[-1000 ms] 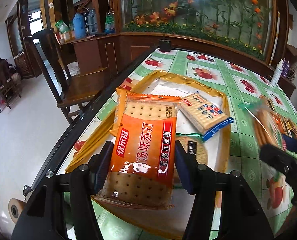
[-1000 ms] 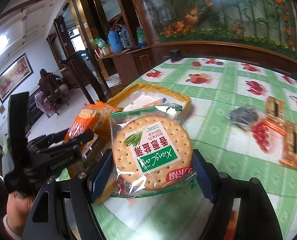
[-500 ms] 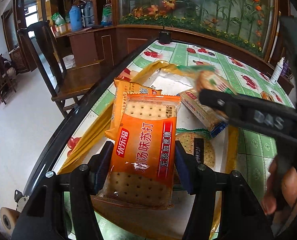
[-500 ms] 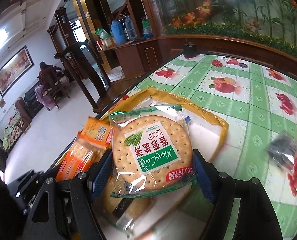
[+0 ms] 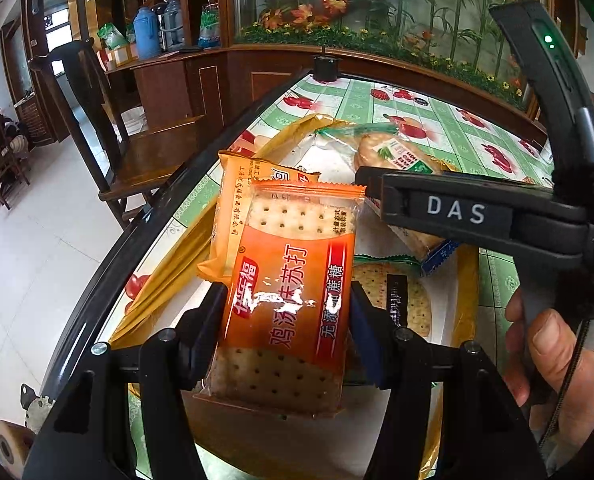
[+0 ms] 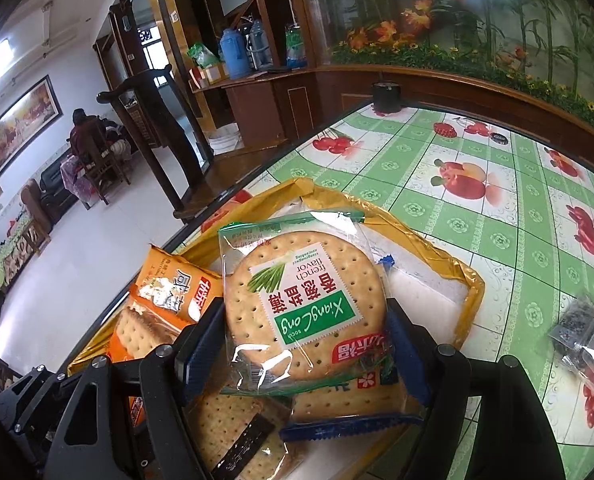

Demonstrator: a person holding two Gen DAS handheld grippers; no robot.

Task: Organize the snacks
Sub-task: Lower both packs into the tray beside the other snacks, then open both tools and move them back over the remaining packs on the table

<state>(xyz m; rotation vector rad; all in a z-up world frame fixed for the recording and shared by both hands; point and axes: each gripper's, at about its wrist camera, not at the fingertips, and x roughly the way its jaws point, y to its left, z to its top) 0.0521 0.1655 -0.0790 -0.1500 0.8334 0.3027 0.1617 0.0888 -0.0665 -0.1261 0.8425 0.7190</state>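
My left gripper [image 5: 285, 320] is shut on an orange soda-cracker pack [image 5: 285, 292], held over the gold-rimmed tray [image 5: 169, 268]. My right gripper [image 6: 305, 344] is shut on a round cracker in a clear green-labelled wrapper [image 6: 305, 308], also above the tray [image 6: 457, 276]. In the left wrist view that round cracker [image 5: 393, 154] and the right gripper's body [image 5: 477, 212] hang over the tray's far half. Lying in the tray are another orange pack [image 5: 237, 216], a blue-edged cracker pack [image 6: 349, 408] and a round cracker with a dark label [image 6: 233, 428].
The tray sits near the left edge of a table with a green fruit-print cloth [image 6: 477, 168]. Loose snack packs [image 6: 581, 340] lie on the cloth to the right. A wooden chair [image 5: 137, 152] stands beside the table's left edge. A hand [image 5: 565, 360] grips the right tool.
The right gripper has carried the round cracker leftward from over the bare cloth to above the tray. The left gripper and its orange pack have stayed about where they were.
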